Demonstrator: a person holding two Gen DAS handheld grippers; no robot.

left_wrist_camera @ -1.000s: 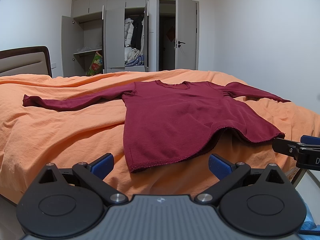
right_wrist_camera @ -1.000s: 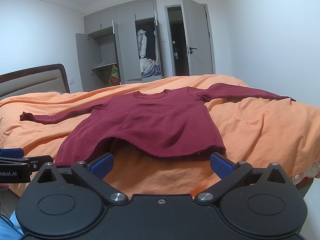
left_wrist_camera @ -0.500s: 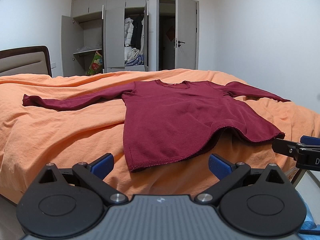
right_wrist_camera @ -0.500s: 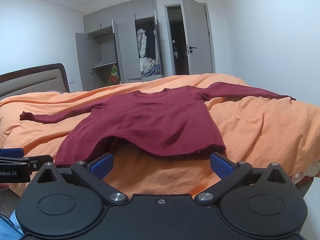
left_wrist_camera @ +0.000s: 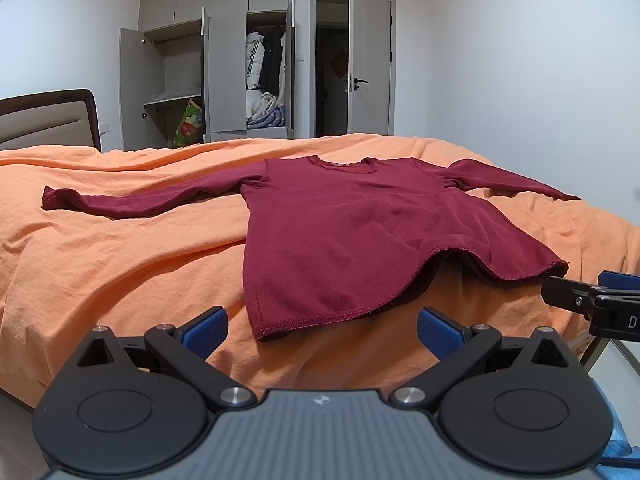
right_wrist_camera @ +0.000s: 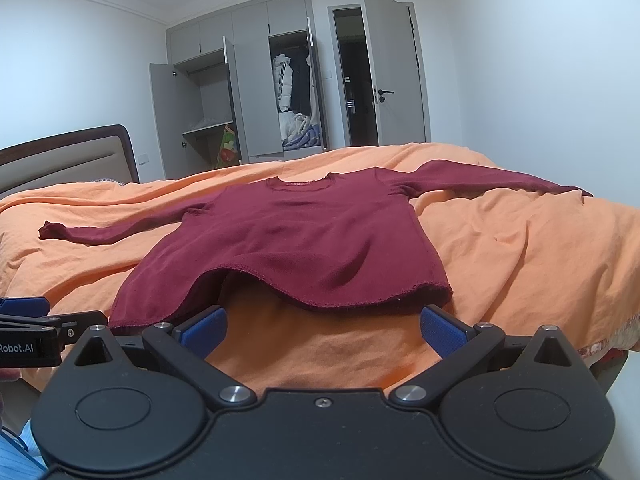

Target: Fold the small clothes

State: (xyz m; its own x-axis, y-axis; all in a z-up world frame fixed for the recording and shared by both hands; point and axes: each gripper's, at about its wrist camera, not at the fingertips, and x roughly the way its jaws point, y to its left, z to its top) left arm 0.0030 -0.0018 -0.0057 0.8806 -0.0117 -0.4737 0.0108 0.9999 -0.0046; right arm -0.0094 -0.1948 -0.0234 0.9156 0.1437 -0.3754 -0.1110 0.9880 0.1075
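Maroon knit shirt (left_wrist_camera: 360, 236), rumpled orange bedsheet (left_wrist_camera: 120, 264)

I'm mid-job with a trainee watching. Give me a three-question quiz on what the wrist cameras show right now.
1. True or false: the maroon long-sleeved shirt lies spread flat on the orange bedcover, both sleeves stretched outward.
2. Multiple choice: the left hand-held gripper is A) shut on the hem, B) open and holding nothing, C) shut on a sleeve.
3. Fill in: the right hand-held gripper faces the shirt's ____ edge.

Key: 1 true; 2 B; 3 hem (bottom).
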